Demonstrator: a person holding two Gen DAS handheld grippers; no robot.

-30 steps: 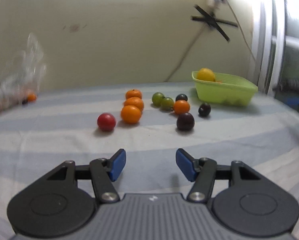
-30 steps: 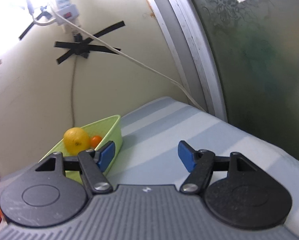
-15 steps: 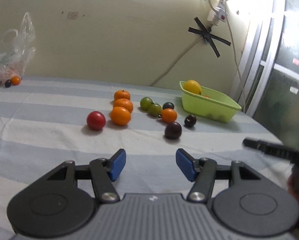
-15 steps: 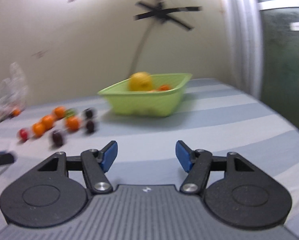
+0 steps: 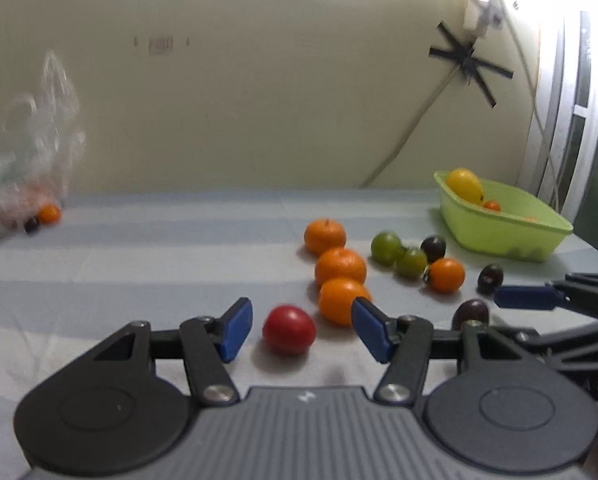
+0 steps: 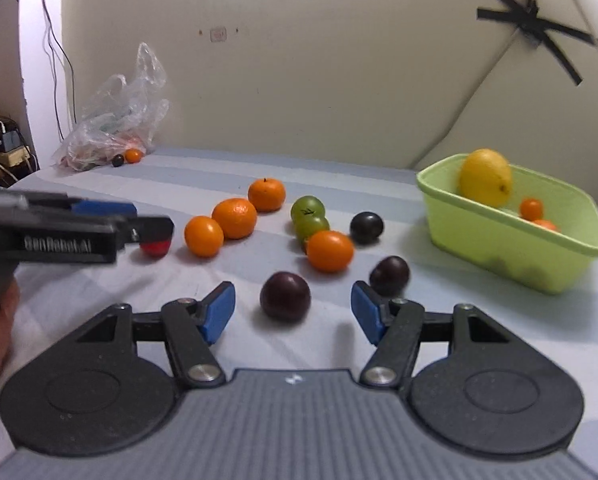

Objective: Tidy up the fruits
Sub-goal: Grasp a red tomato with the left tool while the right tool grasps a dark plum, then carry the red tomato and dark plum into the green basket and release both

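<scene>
Loose fruit lies on a blue-striped cloth. My left gripper (image 5: 301,330) is open with a red tomato (image 5: 289,330) between its fingers; three oranges (image 5: 341,266) line up just beyond. My right gripper (image 6: 293,308) is open around a dark plum (image 6: 285,297); a second plum (image 6: 390,275) lies by its right fingertip. An orange tomato (image 6: 330,250), two green fruits (image 6: 308,209) and a dark fruit (image 6: 366,227) lie further on. The lime green tub (image 6: 511,236) at the right holds a lemon (image 6: 485,177) and small orange fruits.
A clear plastic bag (image 6: 117,120) with more fruit lies at the far left against the cream wall, with a small orange (image 6: 133,155) beside it. A cable taped with black strips (image 6: 533,26) runs down the wall. The cloth's right edge lies past the tub.
Both grippers moved down and in toward the fruit. The left one now brackets the red tomato; the right one swung left from the tub and brackets a dark plum. Both stayed open.
</scene>
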